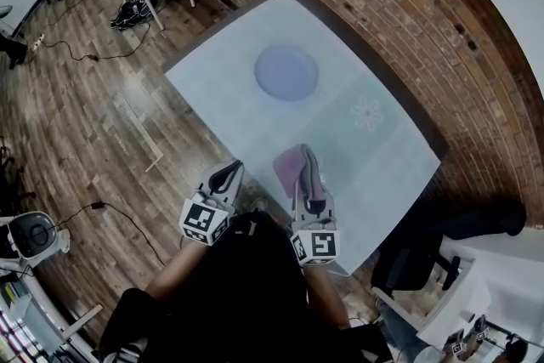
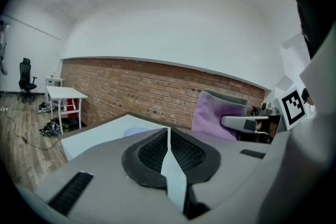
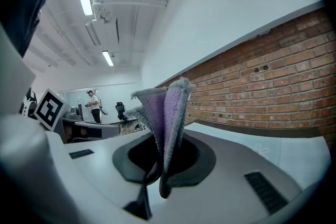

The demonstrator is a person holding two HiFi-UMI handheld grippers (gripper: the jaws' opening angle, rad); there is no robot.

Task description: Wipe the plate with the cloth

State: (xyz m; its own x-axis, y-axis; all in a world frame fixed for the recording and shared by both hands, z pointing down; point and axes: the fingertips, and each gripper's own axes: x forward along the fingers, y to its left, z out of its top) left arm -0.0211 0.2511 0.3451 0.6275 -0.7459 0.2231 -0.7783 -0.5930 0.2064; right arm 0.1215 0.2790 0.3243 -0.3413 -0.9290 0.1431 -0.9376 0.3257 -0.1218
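You are gripping a soft, fuzzy-piled cloth (image 3: 167, 113) in the right gripper (image 3: 160, 157). Its body is showing smooth, matt grey plastic. The left gripper (image 2: 168, 141) is showing the same plastic, with black mesh-textured pads (image 2: 149, 155). The plate (image 1: 286, 72) is looking smooth and matt on the smooth surface (image 1: 221, 98). The brick wall (image 1: 382, 4) is looking rough and the floor (image 1: 76, 123) is showing wood grain.

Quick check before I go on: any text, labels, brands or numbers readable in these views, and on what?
No readable words, numbers or brands in any view.
Marker cube of the left claw: black-and-white square pattern, no text.
Marker cube of the right claw: the same.
Table cover: faint flower print, no lettering.
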